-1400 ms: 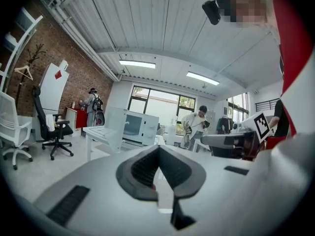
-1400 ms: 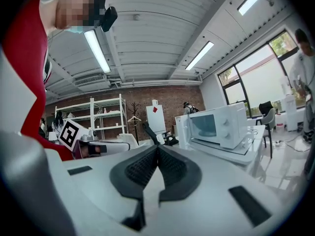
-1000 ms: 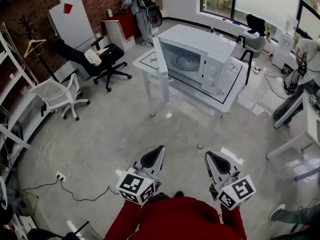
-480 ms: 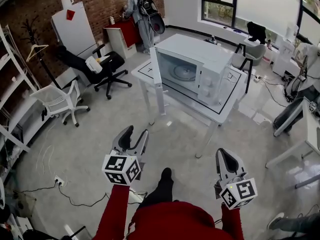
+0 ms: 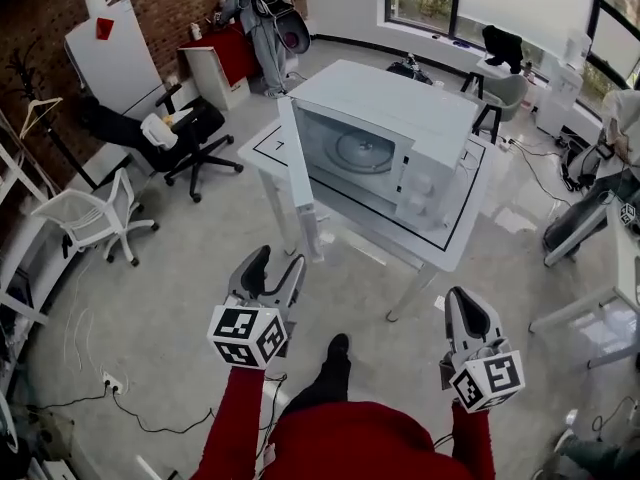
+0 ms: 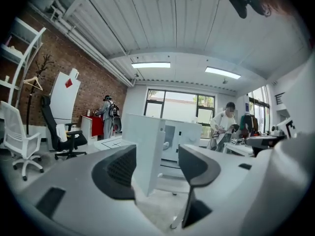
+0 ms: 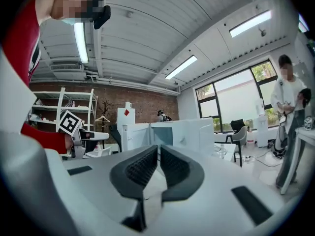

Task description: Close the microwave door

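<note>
A microwave (image 5: 385, 118) sits on a white table (image 5: 455, 238) in the middle, its door (image 5: 297, 163) swung wide open toward the near left. Well short of the table, the left gripper (image 5: 275, 265) has its jaws opening, with nothing between them. The right gripper (image 5: 462, 303), near right, has its jaws together. A black chair (image 5: 190, 128) and a white chair (image 5: 90, 218) stand at the left.

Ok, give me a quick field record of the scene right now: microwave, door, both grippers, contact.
microwave: white, standing on the white table
door: swung open, cavity exposed
left gripper: jaws opening, nothing between them, door straight ahead of it
right gripper: jaws together, empty
contact: neither gripper touches the door or the microwave; floor lies between
task status: door not yet closed
</note>
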`<state>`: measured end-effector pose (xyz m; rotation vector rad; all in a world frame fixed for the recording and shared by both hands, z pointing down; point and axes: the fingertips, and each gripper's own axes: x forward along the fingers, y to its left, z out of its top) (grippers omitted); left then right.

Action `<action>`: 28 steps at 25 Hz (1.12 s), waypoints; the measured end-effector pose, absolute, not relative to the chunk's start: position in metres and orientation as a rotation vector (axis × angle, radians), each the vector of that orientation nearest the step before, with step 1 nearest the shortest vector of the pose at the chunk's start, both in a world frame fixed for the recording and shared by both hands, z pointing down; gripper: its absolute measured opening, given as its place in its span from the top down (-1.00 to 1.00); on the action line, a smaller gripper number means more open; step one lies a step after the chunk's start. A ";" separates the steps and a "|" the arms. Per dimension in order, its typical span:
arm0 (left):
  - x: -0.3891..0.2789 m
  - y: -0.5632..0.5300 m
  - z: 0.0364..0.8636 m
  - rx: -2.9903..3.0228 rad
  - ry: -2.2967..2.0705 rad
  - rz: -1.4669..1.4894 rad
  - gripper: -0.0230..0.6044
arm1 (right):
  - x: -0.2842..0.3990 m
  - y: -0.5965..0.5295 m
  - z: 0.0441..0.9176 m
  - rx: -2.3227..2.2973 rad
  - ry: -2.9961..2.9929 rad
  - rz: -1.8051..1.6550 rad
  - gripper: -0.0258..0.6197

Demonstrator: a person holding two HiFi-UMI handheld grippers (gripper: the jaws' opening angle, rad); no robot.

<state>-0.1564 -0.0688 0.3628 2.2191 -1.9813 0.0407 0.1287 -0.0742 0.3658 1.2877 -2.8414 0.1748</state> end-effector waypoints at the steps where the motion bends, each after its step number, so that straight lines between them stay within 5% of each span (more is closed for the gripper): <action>1: -0.157 -0.080 0.364 2.239 -1.956 0.049 0.08 | 0.125 -0.087 0.365 1.300 -2.828 0.176 0.88; 28: -0.115 -0.143 0.389 2.475 -1.508 0.055 0.20 | 0.124 -0.264 0.339 1.670 -2.609 -0.006 0.87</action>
